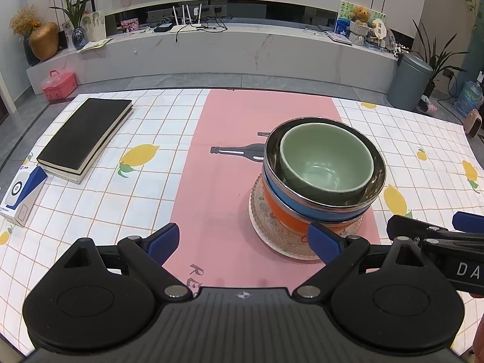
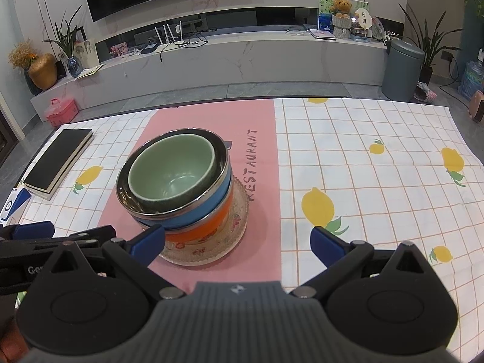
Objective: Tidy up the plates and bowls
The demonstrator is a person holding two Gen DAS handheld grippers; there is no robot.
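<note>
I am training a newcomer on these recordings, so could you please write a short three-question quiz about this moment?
1. True or false: the green bowl sits innermost at the top of the stack.
2. Multiple choice: what lies at the bottom of the stack? A) a black book B) a patterned glass plate C) a blue box
3. Short answer: are the left gripper and the right gripper holding anything?

Key
1. True; it nests inside the steel-rimmed blue bowl, which sits in the orange bowl.
2. B; the patterned glass plate rests on the pink mat.
3. No; both sets of fingers are spread open and empty, near the stack.
</note>
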